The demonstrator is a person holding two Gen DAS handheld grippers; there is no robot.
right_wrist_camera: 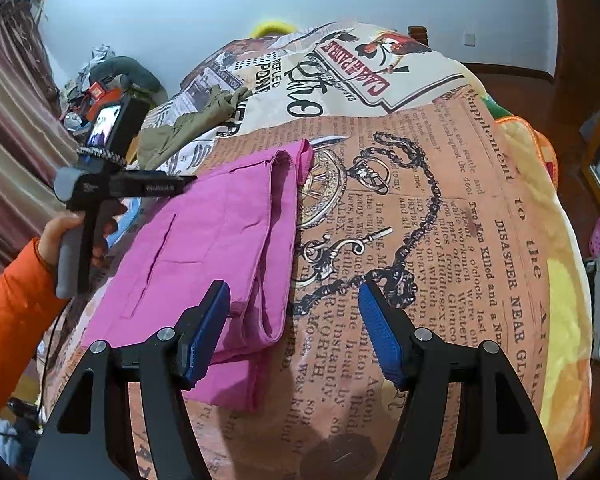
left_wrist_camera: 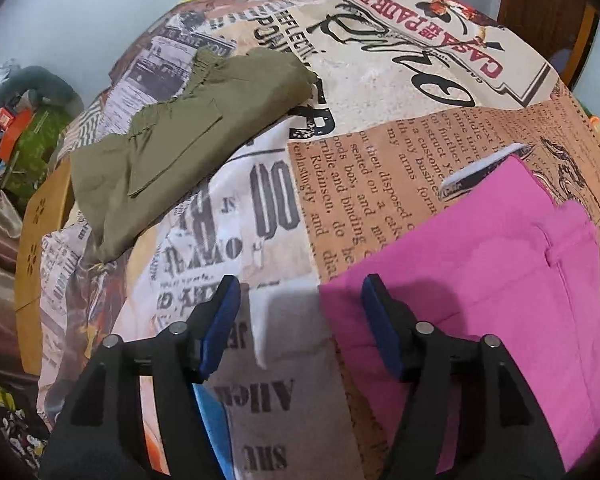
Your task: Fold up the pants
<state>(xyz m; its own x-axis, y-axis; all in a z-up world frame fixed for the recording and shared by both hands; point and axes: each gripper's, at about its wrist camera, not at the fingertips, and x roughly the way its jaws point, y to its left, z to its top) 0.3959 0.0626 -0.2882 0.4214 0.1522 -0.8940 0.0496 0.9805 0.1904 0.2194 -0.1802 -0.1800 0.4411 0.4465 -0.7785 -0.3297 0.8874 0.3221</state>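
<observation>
Left wrist view: left claw (left_wrist_camera: 298,312) spread wide, empty, hovering over the newspaper-print bedspread (left_wrist_camera: 380,92) right at the near edge of the pink pants (left_wrist_camera: 480,280), right pad over the cloth. Risk: closing here could pinch bedspread along with the hem, or catch one layer only and skew the fold. Olive pants (left_wrist_camera: 180,136) lying well apart, further up the bed. Legible upside down: "CASA DE PADRE", "Robinson".

Right wrist view: right claw (right_wrist_camera: 294,330) likewise open, nothing gripped, left pad above the pants' (right_wrist_camera: 220,248) folded edge. Risk: dragging could undo the stacked layers. Readable: "DISASTER NEAR GL…", "Two Men Killed", "Supplement".
</observation>
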